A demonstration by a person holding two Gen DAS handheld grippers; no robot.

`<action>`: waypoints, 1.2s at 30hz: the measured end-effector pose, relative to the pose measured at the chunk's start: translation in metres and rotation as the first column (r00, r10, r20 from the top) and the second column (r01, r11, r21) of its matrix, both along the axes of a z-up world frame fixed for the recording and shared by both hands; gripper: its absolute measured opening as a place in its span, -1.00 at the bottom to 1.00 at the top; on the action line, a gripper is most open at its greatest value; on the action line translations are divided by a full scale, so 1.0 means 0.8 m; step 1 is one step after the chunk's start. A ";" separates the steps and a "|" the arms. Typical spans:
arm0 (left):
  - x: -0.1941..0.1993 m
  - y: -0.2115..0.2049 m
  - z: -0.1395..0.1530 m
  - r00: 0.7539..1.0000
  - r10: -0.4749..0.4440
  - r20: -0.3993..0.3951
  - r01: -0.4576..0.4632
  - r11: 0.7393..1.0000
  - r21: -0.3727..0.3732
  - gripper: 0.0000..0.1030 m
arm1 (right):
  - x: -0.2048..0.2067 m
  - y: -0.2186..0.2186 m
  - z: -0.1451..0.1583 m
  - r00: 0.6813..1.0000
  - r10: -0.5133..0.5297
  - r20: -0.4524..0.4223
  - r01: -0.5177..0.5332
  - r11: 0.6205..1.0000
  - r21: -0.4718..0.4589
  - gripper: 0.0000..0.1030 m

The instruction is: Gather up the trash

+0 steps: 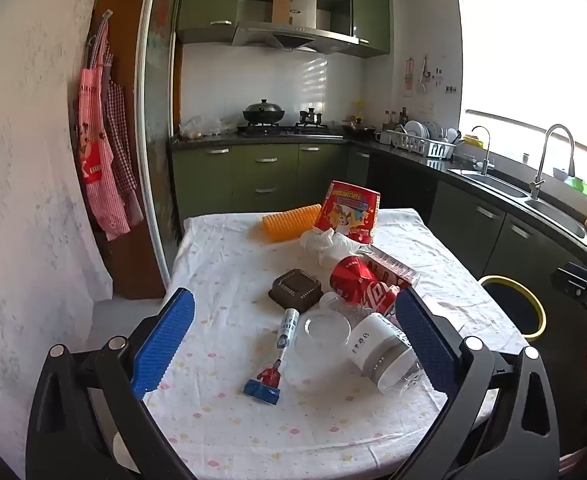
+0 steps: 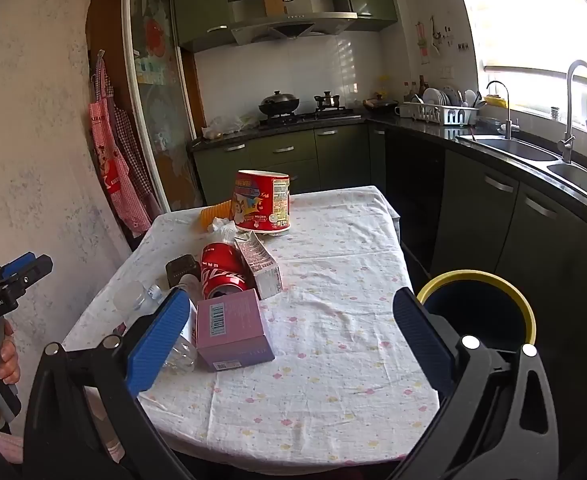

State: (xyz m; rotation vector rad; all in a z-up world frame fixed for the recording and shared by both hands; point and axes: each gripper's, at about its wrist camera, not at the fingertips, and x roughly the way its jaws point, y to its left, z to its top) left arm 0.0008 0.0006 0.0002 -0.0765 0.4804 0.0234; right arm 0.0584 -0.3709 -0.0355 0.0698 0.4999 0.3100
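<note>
Trash lies on a cloth-covered table (image 1: 221, 412): a crushed red cola can (image 1: 363, 286), a clear plastic bottle with white label (image 1: 377, 350), a blue-and-white wrapper (image 1: 275, 360), a brown square tray (image 1: 295, 290), crumpled white tissue (image 1: 327, 244), a small carton (image 1: 393, 268), a red paper tub (image 1: 349, 210) and an orange ridged piece (image 1: 291, 220). A pink box (image 2: 233, 330) shows in the right wrist view beside the can (image 2: 221, 276). My left gripper (image 1: 293, 344) is open above the bottle and wrapper. My right gripper (image 2: 289, 344) is open, empty, just right of the pink box.
A dark bin with a yellow rim (image 2: 479, 312) stands on the floor at the table's right side. Green kitchen cabinets, a stove with a wok (image 1: 263, 114) and a sink (image 1: 489, 184) line the far and right walls. Aprons (image 1: 101, 152) hang on the left wall.
</note>
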 end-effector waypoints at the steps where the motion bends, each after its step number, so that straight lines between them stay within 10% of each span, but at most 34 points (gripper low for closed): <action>1: 0.001 0.002 0.000 1.000 -0.005 -0.001 0.005 1.000 -0.002 0.93 | 0.000 -0.001 0.000 1.000 0.002 0.002 -0.002 1.000 0.010 0.88; 36: -0.006 -0.014 -0.002 0.999 -0.042 0.014 0.041 0.999 0.034 0.93 | 0.001 0.000 -0.003 1.000 0.001 -0.002 -0.001 1.000 0.006 0.88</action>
